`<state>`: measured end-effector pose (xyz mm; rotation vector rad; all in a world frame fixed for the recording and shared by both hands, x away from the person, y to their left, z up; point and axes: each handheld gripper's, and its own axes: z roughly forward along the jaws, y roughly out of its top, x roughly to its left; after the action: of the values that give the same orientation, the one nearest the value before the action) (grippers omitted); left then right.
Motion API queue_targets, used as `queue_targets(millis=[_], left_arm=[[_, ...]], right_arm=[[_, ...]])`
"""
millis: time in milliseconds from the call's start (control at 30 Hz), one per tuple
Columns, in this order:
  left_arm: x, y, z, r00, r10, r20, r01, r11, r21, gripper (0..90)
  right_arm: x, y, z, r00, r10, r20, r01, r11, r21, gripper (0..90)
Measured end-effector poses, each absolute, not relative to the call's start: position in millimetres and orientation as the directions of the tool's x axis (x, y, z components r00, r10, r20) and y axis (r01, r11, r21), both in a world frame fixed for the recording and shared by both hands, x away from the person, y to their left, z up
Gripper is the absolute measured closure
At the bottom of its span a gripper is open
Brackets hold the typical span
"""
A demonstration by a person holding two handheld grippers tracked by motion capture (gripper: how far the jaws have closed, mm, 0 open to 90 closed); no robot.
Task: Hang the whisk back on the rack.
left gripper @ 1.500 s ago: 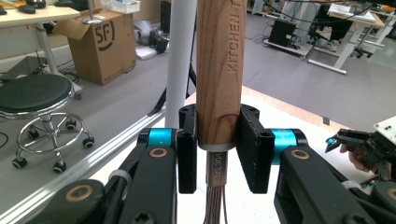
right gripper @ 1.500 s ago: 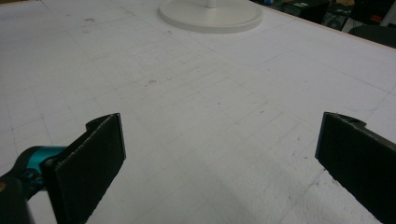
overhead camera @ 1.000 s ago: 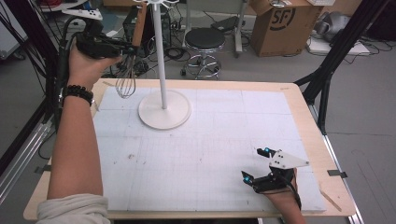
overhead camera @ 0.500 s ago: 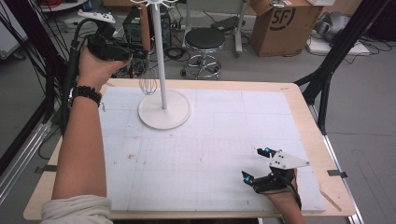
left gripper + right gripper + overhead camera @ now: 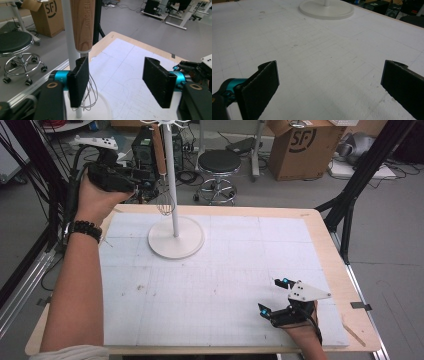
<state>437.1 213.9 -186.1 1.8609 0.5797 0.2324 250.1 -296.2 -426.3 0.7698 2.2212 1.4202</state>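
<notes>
A whisk with a wooden handle [image 5: 159, 149] [image 5: 82, 25] hangs upright beside the white pole of a stand [image 5: 171, 185], its wire head [image 5: 165, 202] just above the round base [image 5: 176, 240]. My left gripper [image 5: 141, 179] [image 5: 120, 85] is held up at the table's far left, level with the whisk. Its jaws have just been opening and now stand apart; the left pad [image 5: 79, 80] is right by the whisk's neck and the other is well clear. My right gripper [image 5: 270, 296] [image 5: 329, 87] rests open on the white mat at the near right, nothing between its pads.
A white gridded mat [image 5: 225, 270] covers most of the wooden table [image 5: 345, 285]. Behind the far edge stand a stool [image 5: 219, 162], a cardboard box [image 5: 300, 145] and black frame legs [image 5: 350, 195].
My left hand carried the whisk up and right, towards the stand's pole, and its jaws opened off the handle. The whisk now hangs at the pole. The right gripper has not moved.
</notes>
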Motion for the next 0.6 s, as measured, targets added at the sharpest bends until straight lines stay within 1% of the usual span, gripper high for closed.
queue_targets(millis=[167,600], left_arm=[[426.6,210.2,-187.4,0.873,0.479,-0.095,0.253,-0.277,0.927,32.9],[398.2,206.7,-196.0,0.903,0.422,-0.083,0.220,-0.285,0.933,23.1]], right_arm=[[250.5,-297.4,-425.4,-0.771,0.636,-0.030,0.236,0.329,0.914,0.5],[251.6,-296.6,-425.3,-0.772,0.634,-0.033,0.230,0.329,0.916,0.5]])
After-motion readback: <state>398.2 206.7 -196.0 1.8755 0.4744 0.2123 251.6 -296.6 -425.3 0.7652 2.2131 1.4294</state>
